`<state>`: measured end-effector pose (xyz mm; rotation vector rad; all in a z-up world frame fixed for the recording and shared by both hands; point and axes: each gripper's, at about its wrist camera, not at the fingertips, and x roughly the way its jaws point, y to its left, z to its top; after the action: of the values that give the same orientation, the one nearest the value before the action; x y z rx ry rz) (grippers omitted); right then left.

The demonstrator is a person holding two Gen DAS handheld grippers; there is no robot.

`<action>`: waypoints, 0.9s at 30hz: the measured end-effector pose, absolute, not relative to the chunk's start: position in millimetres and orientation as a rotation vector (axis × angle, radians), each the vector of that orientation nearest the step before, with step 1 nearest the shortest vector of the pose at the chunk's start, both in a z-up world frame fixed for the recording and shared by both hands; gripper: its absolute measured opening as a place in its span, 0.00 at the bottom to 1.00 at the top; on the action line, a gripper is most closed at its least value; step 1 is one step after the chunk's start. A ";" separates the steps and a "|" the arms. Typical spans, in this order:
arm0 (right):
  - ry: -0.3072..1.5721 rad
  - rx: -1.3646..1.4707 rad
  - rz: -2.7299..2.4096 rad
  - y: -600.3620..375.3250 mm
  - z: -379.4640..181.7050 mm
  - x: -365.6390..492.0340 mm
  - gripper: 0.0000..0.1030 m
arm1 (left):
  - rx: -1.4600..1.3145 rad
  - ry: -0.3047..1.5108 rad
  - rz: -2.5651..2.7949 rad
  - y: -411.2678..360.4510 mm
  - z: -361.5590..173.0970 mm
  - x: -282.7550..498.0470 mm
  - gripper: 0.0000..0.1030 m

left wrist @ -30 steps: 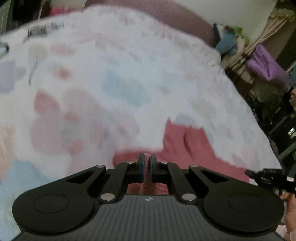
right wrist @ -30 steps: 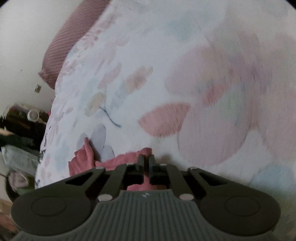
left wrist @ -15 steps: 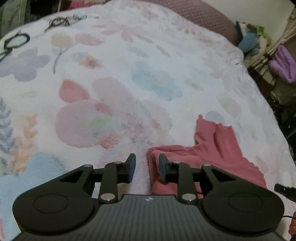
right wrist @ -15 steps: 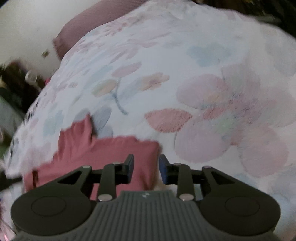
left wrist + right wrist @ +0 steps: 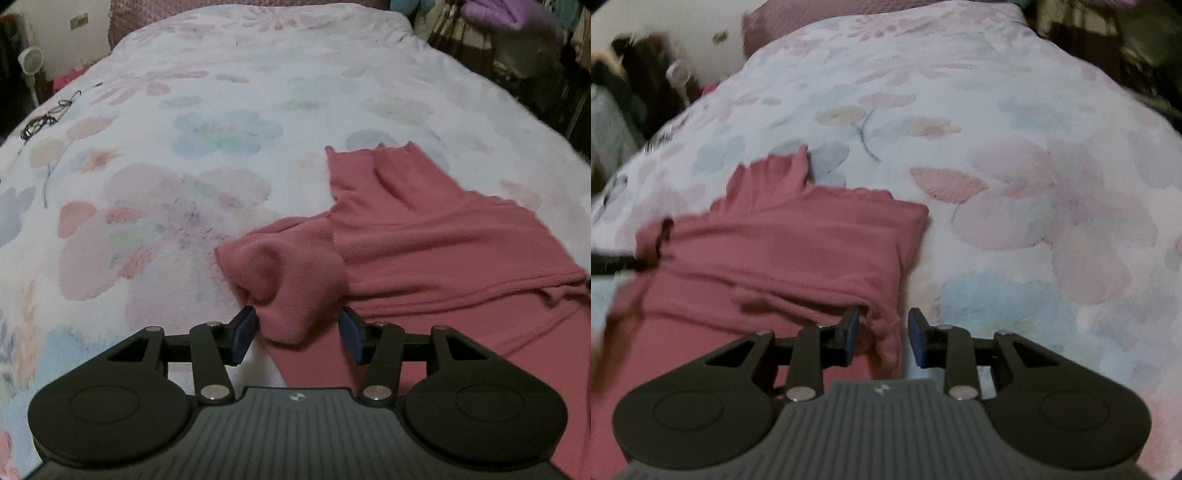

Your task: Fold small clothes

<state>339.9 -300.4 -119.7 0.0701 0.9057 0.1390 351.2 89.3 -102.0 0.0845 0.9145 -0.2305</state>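
Note:
A small pink ribbed garment [image 5: 424, 243] lies partly folded on a floral bedspread [image 5: 184, 147]. In the left wrist view its bunched near-left corner lies between the spread jaws of my left gripper [image 5: 299, 334], which is open and holds nothing. In the right wrist view the same garment [image 5: 783, 251] lies left of centre. Its folded right edge hangs between the spread jaws of my open right gripper [image 5: 882, 338]. A sleeve or strap end [image 5: 369, 162] points toward the far side.
The bedspread [image 5: 1034, 184] covers a bed with a mauve pillow [image 5: 798, 14] at the far end. A dark cord [image 5: 48, 114] lies near the left edge. Clutter and a purple item [image 5: 509, 14] stand beyond the right side.
Both grippers were shut on the garment's corners a second ago. They have opened and let go. The garment now lies on the bed, folded over itself.

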 end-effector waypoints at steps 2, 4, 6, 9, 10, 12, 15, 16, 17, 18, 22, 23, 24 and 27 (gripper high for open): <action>0.910 0.024 0.143 -298.6 -121.9 341.9 0.26 | 0.041 0.922 -0.231 94.0 -100.5 357.3 0.11; 0.918 0.013 0.153 -299.2 -123.3 345.0 0.22 | -0.048 0.939 -0.233 105.9 -94.0 361.4 0.05; 0.929 0.032 0.182 -301.1 -124.0 348.1 0.11 | -0.099 0.912 -0.243 118.6 -78.4 360.1 0.05; 0.928 0.025 0.191 -302.3 -122.1 349.6 0.00 | -0.163 0.905 -0.238 138.9 -54.1 359.3 0.04; 0.922 0.025 0.183 -303.6 -120.2 349.5 0.00 | -0.187 0.906 -0.223 147.6 -46.5 358.7 0.04; 0.925 0.049 0.168 -309.2 -117.9 350.8 0.00 | -0.250 0.935 -0.189 166.8 -41.2 360.2 0.04; 0.937 0.051 0.164 -310.5 -120.7 352.2 0.00 | -0.295 0.991 -0.126 185.5 -57.1 364.5 0.04; 0.938 0.044 0.160 -309.6 -121.5 352.3 0.00 | -0.330 1.031 -0.104 191.4 -66.5 365.3 0.05; 0.939 0.047 0.157 -309.6 -122.2 352.8 0.00 | -0.378 1.081 -0.081 197.6 -76.9 365.5 0.06; 0.940 0.056 0.154 -310.0 -122.8 352.7 0.00 | -0.414 1.116 -0.050 203.0 -87.4 363.6 0.06; 0.949 0.057 0.150 -309.5 -124.0 353.7 0.00 | -0.423 1.117 0.028 214.7 -102.1 352.8 0.06; 0.952 0.055 0.152 -309.6 -123.6 354.3 0.00 | -0.442 1.098 0.035 219.0 -101.4 350.2 0.10; 0.954 0.057 0.153 -310.1 -122.7 355.3 0.00 | -0.460 1.069 0.031 222.6 -98.5 347.9 0.14; 0.940 0.079 0.157 -311.4 -115.7 354.5 0.04 | -0.507 0.964 -0.017 225.1 -83.0 344.7 0.46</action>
<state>354.5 -311.4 -115.7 0.0785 0.9397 0.1566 344.7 225.1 -83.0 -0.5068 0.9638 -0.0172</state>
